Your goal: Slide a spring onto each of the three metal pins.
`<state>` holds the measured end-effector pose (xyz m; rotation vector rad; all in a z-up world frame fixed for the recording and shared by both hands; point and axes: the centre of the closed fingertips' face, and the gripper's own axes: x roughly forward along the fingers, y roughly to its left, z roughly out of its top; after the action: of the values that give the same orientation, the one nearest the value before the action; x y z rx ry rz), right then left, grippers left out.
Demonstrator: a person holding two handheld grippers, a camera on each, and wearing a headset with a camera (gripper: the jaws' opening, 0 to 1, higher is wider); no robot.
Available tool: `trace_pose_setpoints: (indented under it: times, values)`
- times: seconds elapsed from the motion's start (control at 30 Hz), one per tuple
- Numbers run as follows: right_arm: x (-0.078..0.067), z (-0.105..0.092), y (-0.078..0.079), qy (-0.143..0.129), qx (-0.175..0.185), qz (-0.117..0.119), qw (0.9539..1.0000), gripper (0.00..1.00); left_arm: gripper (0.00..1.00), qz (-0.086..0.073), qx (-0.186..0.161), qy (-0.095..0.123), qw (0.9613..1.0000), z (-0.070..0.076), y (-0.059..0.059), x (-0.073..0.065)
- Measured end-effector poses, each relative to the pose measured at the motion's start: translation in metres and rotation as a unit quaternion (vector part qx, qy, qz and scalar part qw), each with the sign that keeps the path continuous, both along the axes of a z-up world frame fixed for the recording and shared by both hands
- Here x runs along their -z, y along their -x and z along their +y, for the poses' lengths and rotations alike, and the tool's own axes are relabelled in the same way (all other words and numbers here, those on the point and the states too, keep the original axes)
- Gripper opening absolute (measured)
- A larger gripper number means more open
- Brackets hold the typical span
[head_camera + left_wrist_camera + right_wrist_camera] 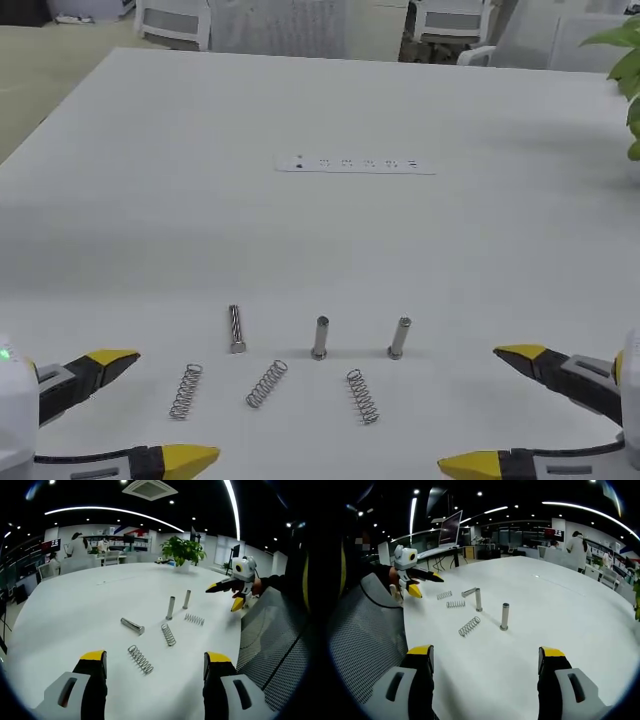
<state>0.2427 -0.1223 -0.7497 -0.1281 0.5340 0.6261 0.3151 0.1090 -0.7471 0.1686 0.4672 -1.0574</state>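
Note:
Three metal pins are on the white table (320, 230). The left pin (235, 330) (132, 625) (469, 592) lies on its side. The middle pin (320, 338) (170, 608) (478, 600) and the right pin (400, 338) (186, 599) (504, 616) stand upright. Three loose springs lie in front of them: left (185, 390) (140, 659), middle (266, 384) (168, 634), right (362, 395) (469, 626). My left gripper (155, 410) (155, 657) is open just left of the springs. To their right my right gripper (492, 408) (485, 651) is open too. Neither holds anything.
A white power strip (355, 164) is set flush in the table further back. A green plant (630, 80) (184, 551) stands at the far right edge. Office chairs (175, 20) line the far side. A mesh chair (365, 630) is close behind me.

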Motion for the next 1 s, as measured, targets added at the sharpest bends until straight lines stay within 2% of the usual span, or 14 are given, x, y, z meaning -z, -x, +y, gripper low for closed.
trace_pose_setpoints:
  times: [1.0]
  values:
    - [0.0008,0.0011,0.0016,0.003,-0.004,0.004,1.0,0.84,0.74,0.001,-0.001,0.0,1.0,-0.0002,-0.0025,0.0007]
